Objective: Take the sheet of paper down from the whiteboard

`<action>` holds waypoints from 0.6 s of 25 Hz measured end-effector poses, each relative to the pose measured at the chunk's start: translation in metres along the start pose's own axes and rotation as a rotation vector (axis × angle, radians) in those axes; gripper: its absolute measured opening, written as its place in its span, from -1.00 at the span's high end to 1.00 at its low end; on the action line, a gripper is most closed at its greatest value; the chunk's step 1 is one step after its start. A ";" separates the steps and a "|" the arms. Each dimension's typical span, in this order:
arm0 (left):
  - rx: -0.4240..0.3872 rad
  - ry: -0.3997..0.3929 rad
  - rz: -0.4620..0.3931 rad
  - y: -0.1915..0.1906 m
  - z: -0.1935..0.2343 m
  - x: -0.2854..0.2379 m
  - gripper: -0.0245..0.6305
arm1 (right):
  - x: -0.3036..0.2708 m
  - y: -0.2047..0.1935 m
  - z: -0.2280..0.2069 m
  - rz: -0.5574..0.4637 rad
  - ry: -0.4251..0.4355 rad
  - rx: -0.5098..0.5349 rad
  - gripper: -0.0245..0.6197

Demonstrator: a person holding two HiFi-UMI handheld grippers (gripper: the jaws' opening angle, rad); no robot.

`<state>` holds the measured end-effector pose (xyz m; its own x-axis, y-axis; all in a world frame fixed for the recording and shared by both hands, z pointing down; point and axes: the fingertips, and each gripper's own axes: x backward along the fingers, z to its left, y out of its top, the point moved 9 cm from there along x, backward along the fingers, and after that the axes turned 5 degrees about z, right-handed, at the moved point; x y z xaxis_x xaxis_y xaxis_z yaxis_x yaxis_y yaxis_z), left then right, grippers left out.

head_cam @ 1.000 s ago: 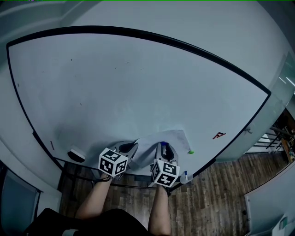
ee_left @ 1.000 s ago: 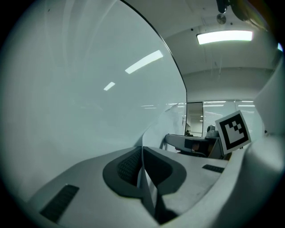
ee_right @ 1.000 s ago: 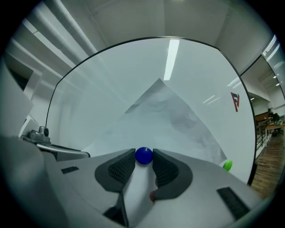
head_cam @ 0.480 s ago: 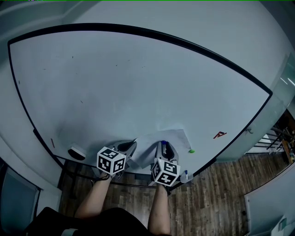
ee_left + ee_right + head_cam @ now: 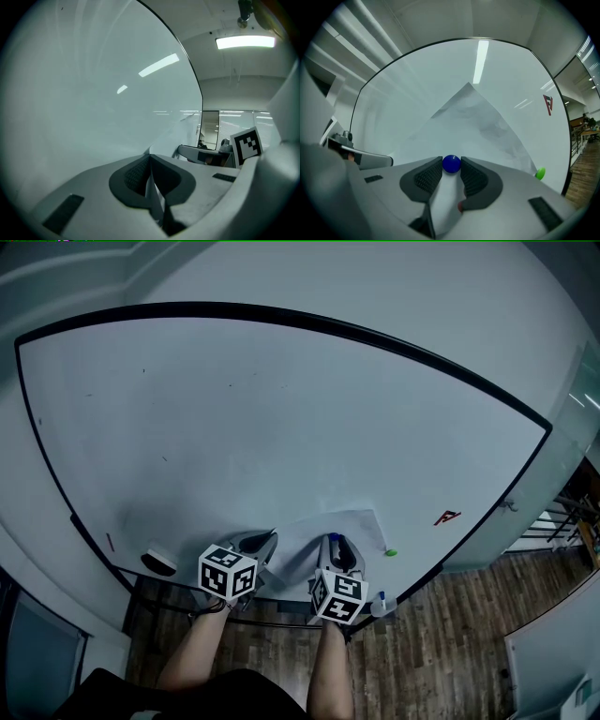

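We noted little change: both grippers sat marginally lower. The left gripper [image 5: 150,174] clamped the white paper sheet [image 5: 478,122] by its edge. The right gripper [image 5: 451,174] pinched the round blue magnet [image 5: 451,164] pinning it. The sheet, between them, was not yet off the glossy whiteboard [image 5: 281,409].

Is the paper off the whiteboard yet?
Not yet. Done: the left gripper is shut on the paper's left edge. In hand: the right gripper has its jaws on the blue magnet at the paper's bottom edge. Left: the green magnet still sits at the paper's right corner on the whiteboard, so it probably comes off next.
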<state>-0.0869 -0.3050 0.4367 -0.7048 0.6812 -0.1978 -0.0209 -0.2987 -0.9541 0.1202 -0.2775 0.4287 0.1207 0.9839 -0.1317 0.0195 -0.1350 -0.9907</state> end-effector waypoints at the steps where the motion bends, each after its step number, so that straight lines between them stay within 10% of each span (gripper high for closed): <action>1: 0.000 0.003 0.001 0.000 0.001 0.000 0.86 | -0.001 0.000 0.000 0.000 -0.002 0.001 0.52; 15: 0.005 0.050 -0.005 0.000 0.005 0.007 0.86 | 0.000 0.000 -0.005 -0.002 0.007 -0.005 0.52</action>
<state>-0.0957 -0.3036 0.4365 -0.6685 0.7151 -0.2042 -0.0282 -0.2988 -0.9539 0.1249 -0.2775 0.4290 0.1274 0.9834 -0.1295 0.0250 -0.1337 -0.9907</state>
